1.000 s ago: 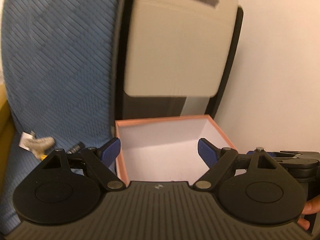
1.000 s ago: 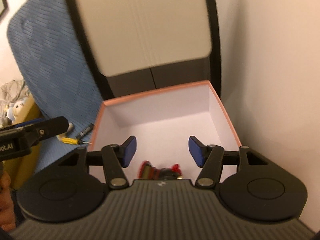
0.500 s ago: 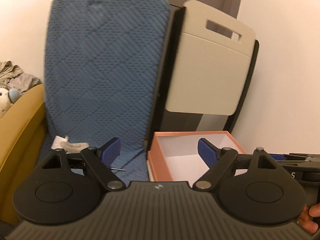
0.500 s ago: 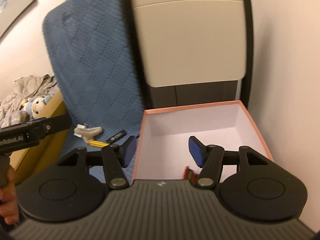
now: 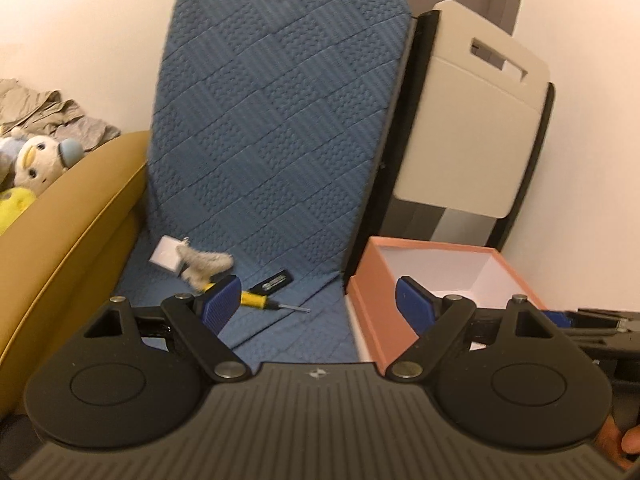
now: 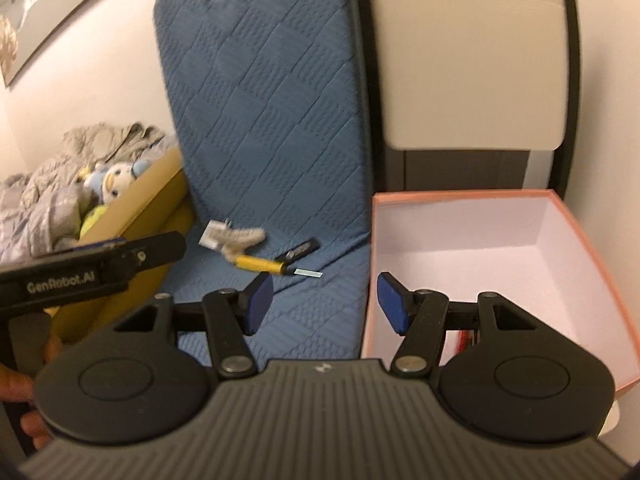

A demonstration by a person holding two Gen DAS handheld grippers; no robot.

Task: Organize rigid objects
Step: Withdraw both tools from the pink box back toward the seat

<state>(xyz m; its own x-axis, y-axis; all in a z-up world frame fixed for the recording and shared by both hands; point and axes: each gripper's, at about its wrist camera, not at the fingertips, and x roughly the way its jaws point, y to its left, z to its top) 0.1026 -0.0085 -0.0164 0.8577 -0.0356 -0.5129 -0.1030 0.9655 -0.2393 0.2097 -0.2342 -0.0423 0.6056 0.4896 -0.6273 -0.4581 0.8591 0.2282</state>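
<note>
Blue pads: I see my left gripper (image 5: 318, 300) with its jaws spread wide and nothing between them.
Right jaws: my right gripper (image 6: 325, 304) is released too, less wide, and holds nothing.
Under my left jaws: the blue quilted mat (image 5: 280, 128), with the box edge below the right pad.
Screwdriver: the yellow-handled screwdriver (image 6: 262, 264) lies flat on the mat, just past my left pad.
Black stick: a small black stick, maybe a USB drive (image 5: 276, 281), lies just beside the screwdriver.
White plug: a white charger plug (image 5: 168, 256) touches a fuzzy grey thing (image 5: 206, 266) on the mat.
Box: the pink box (image 6: 600, 272) sits right of the mat, open, white inside, with something red (image 6: 464, 338) low in it.
Far left: a plush toy (image 5: 34, 160) on a yellow couch (image 5: 68, 216).
</note>
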